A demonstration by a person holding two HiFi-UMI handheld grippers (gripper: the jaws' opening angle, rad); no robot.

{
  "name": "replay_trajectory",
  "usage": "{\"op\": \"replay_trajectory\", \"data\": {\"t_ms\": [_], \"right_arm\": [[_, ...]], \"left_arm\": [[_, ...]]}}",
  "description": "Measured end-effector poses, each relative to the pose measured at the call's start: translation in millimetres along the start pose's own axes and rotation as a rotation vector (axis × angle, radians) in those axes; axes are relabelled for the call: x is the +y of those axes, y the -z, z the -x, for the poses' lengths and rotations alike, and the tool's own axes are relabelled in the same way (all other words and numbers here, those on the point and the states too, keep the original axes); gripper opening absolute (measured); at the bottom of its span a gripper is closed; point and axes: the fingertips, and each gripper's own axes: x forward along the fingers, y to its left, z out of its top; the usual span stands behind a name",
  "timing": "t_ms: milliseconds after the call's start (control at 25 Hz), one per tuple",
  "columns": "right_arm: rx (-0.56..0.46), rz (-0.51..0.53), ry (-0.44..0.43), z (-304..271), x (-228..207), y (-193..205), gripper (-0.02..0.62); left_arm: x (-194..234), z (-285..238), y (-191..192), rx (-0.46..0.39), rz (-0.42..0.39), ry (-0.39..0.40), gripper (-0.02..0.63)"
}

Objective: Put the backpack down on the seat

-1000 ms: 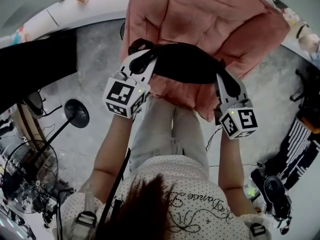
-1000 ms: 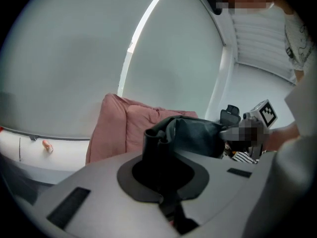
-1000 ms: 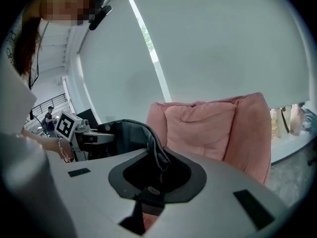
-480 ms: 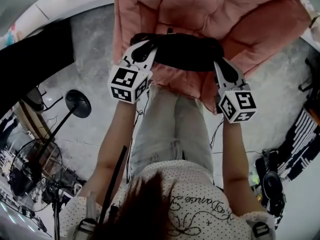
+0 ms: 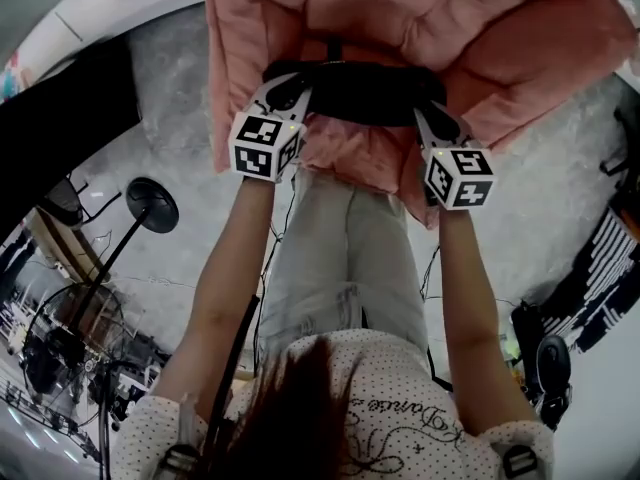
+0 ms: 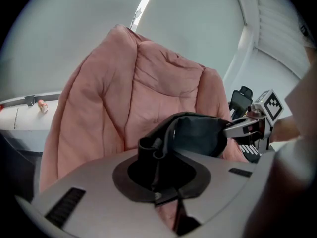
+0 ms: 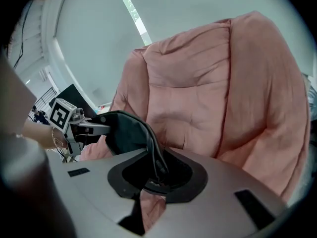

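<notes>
Grey floor [image 5: 170,118] surrounds the pink padded seat [image 5: 480,28] in the head view. The black backpack [image 5: 360,93] hangs low over its cushion between both tools; I cannot tell if it touches. I judge it soft, saggy and light, best held by its top edge.

Left gripper view: the left tool [image 6: 168,197] nips a strap, its jaws nearly together and just easing apart.

Right gripper view: the right tool [image 7: 148,195] pinches fabric and is likewise just easing.

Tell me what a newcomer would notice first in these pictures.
A big pink padded seat fills the top of the head view. A black backpack is held over its front, gripped at either end by the left claw and the right claw. Both claws' jaws have just been opening a little, with the backpack's fabric between them.
</notes>
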Motion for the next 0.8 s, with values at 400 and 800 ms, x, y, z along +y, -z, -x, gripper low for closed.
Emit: {"op": "replay_trajectory", "data": {"t_ms": [400, 800], "right_arm": [[0.137, -0.04, 0.021, -36, -28, 65, 0.086], [0.13, -0.027, 0.056, -46, -37, 67, 0.106]], "left_arm": [[-4, -36, 38, 0.106, -0.116, 0.027, 0.046], [1, -44, 40, 0.109, -0.193, 0.018, 0.056]]}}
